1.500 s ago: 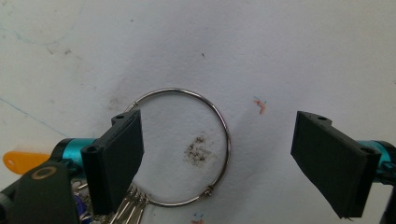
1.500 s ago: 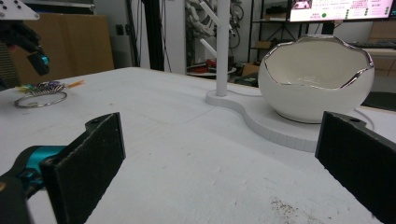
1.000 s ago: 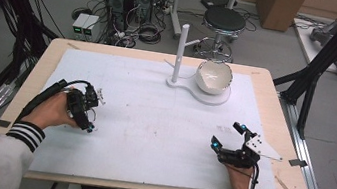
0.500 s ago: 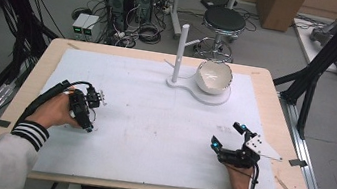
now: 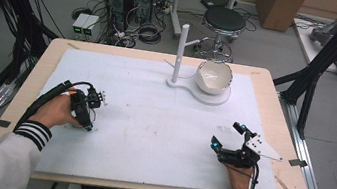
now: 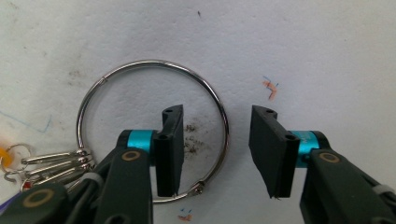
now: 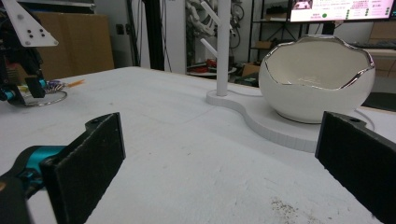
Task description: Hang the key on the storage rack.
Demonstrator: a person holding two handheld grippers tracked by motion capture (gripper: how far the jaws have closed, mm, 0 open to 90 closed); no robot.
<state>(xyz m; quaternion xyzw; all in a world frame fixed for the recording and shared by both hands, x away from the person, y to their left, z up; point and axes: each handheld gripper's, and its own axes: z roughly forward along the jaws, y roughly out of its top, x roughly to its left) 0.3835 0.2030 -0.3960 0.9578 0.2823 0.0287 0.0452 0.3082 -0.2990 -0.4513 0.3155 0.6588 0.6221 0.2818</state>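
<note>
A large silver key ring [image 6: 149, 62] lies flat on the white mat, with a few small keys [image 6: 51, 161] hanging off its left side. My left gripper [image 6: 217, 116] points down over it. One jaw stands inside the ring and the other outside, so the ring's right arc runs between them, untouched. The jaws have just been closing. In the high view the left gripper [image 5: 86, 121] is at the mat's left front. My right gripper [image 5: 226, 135] rests at the right front, jaws wide open [image 7: 219, 140] with nothing between them.
A white egg-shaped bowl [image 5: 213, 76] sits on a flat white base [image 5: 206, 96] with an upright white post [image 5: 180, 51] at the back of the mat [image 5: 152, 122]. From the right gripper view the bowl [image 7: 317, 79] is ahead and the key ring [image 7: 46, 99] far left.
The left hand has shifted very slightly over the same spot. The right hand and gripper have stayed where they were.
</note>
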